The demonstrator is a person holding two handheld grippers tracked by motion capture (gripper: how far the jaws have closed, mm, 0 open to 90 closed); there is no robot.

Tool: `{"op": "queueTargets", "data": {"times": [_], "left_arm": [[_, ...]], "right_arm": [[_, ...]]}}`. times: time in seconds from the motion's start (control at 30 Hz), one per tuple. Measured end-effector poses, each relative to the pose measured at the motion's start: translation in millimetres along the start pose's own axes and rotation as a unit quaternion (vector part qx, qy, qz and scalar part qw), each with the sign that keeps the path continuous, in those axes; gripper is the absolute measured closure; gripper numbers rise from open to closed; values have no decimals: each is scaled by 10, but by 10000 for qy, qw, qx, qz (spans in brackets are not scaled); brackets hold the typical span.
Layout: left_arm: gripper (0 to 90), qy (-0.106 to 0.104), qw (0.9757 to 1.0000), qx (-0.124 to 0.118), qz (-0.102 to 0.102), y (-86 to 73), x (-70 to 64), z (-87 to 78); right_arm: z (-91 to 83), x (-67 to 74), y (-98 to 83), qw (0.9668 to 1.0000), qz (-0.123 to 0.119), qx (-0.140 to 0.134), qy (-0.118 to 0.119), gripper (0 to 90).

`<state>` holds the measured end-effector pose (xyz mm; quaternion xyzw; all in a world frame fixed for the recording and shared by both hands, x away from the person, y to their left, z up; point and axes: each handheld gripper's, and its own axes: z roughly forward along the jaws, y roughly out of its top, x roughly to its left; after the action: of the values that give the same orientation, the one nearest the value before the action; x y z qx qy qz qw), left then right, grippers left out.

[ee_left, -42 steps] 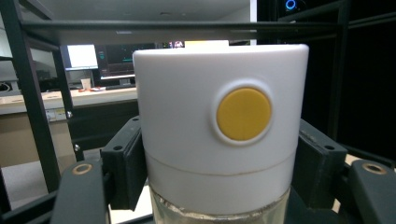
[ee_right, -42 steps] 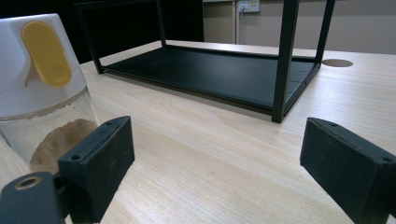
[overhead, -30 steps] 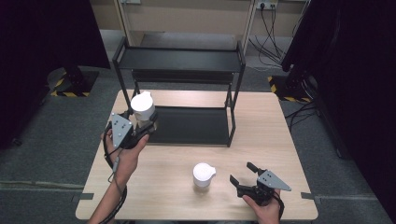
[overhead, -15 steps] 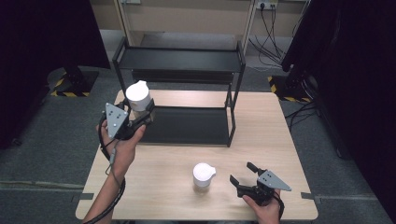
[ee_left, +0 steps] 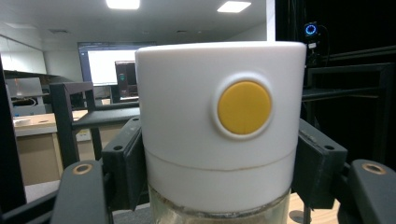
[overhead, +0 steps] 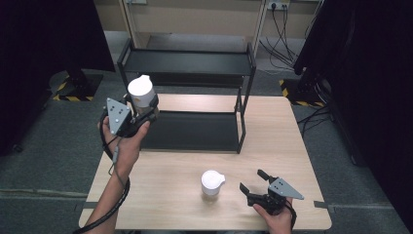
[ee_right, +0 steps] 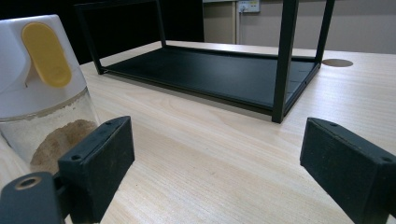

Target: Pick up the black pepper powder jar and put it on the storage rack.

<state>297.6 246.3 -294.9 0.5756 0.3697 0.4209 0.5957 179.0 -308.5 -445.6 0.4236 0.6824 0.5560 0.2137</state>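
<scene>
My left gripper is shut on a glass jar with a white lid, held in the air at the left end of the black shelf rack. Seen from the left gripper view, the jar sits between both pads, its lid bearing a round yellow button. A second jar with a white lid stands on the table near the front; it holds brown powder and has a yellow tab. To the right of that jar, low over the table, my right gripper stands open with nothing between its fingers.
The black two-level rack has a bare lower tray and a bare top shelf. The wooden table has free room along its front and right. Cables and dark curtains lie beyond the table.
My left hand has lifted the held jar up and a little to the left, from beside the rack's lower tray toward its top shelf. The right gripper and the front jar have stayed put.
</scene>
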Motion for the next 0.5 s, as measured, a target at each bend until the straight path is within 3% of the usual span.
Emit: {"op": "queueTargets", "data": {"times": [0.5], "left_arm": [[305, 108, 9999, 23, -54, 104, 45, 136]], "right_arm": [[0, 3, 0, 10000, -7, 0, -4, 102]]}}
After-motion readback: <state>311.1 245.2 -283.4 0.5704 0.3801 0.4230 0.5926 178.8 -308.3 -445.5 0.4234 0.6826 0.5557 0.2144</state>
